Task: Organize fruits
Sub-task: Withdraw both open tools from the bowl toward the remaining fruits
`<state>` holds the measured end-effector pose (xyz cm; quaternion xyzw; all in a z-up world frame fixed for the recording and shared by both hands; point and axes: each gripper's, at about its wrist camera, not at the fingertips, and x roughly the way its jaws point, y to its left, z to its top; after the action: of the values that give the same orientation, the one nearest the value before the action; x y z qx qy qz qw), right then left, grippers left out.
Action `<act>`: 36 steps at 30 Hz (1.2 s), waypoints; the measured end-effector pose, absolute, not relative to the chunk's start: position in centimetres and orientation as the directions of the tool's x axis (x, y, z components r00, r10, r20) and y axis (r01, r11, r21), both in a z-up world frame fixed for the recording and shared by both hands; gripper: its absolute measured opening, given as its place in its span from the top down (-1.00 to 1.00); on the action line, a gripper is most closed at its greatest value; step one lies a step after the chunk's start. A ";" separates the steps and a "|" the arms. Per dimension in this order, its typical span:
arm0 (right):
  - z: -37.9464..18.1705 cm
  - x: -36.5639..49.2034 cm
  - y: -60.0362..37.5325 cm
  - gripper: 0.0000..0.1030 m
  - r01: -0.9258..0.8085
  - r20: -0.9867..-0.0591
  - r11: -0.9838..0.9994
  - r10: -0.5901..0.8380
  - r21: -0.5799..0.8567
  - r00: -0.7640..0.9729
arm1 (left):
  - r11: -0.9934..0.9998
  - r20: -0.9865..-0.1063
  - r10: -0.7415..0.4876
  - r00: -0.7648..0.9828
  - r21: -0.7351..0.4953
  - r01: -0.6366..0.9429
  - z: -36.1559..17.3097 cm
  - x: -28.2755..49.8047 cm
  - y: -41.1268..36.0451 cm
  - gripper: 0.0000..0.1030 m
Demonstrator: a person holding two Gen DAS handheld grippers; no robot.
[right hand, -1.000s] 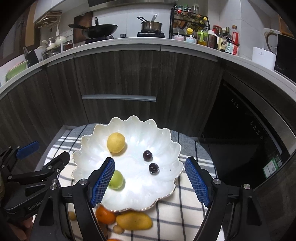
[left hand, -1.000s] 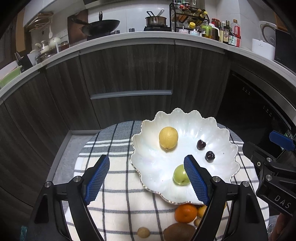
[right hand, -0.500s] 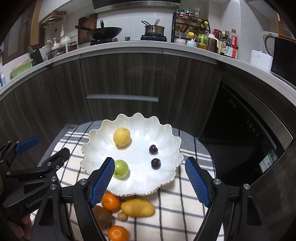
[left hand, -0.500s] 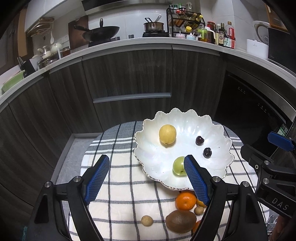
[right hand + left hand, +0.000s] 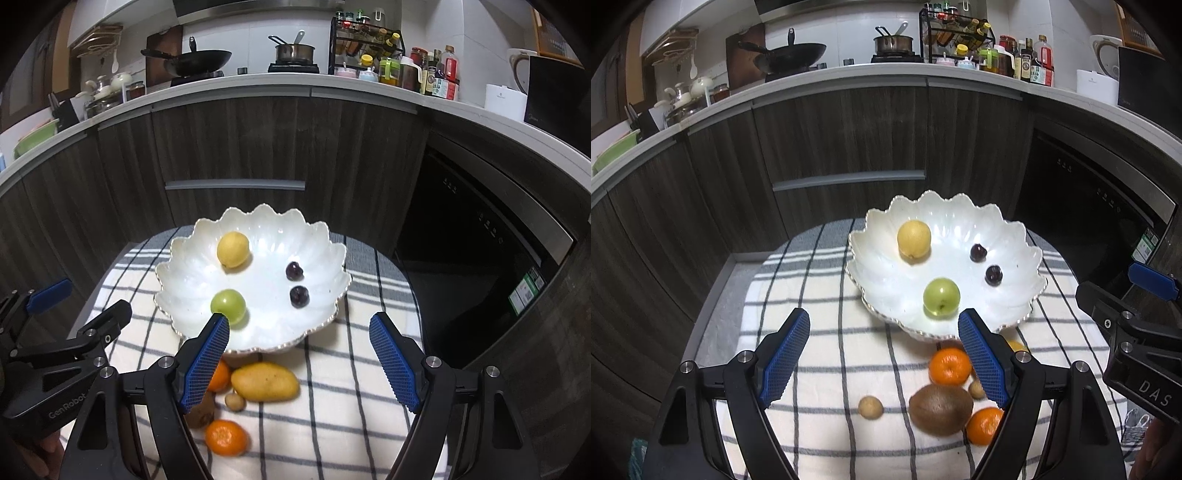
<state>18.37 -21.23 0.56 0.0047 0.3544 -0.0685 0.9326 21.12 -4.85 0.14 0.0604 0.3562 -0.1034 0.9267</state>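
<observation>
Loose fruit crowded below the white scalloped ceramic bowl (image 5: 321,236).
Both tongs, left (image 5: 884,362) and right (image 5: 299,365), stood apart, empty; grabbing the yellow oval mango (image 5: 265,381) at centre-bottom risked nudging the round orange tangerine (image 5: 226,437).

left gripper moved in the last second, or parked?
Yes. The left gripper has pulled back from the white bowl: the bowl sits farther up the left wrist view, and more fruit shows in front of it.

The left tongs (image 5: 55,376) read "GenRobot"; the right tongs (image 5: 1137,365) read "DAS".
</observation>
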 end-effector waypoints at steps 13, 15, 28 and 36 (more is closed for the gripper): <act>-2.5 16.8 -20.6 -0.54 0.132 -0.705 0.991 -0.106 -0.018 0.701 | 0.968 -0.713 -0.134 0.688 0.053 0.244 -3.2 19.2 -3.5 -0.60; -3.0 16.5 -20.3 -0.54 0.130 -0.711 0.991 -0.103 -0.017 0.695 | 0.969 -0.721 -0.132 0.681 0.052 0.243 -3.8 18.9 -3.1 -0.60; -7.3 15.8 -18.2 -0.54 0.097 -0.772 0.995 -0.067 -0.007 0.632 | 0.971 -0.761 -0.102 0.641 0.063 0.231 -7.6 17.7 -1.1 -0.60; -9.6 15.6 -17.3 -0.54 0.084 -0.799 0.996 -0.056 -0.007 0.598 | 0.974 -0.776 -0.080 0.626 0.072 0.214 -9.5 17.5 -0.4 -0.60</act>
<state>15.58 -17.30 -9.62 0.0156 0.4465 -0.0393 0.8938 17.47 -0.44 -9.51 0.0787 0.4248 -0.0819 0.8982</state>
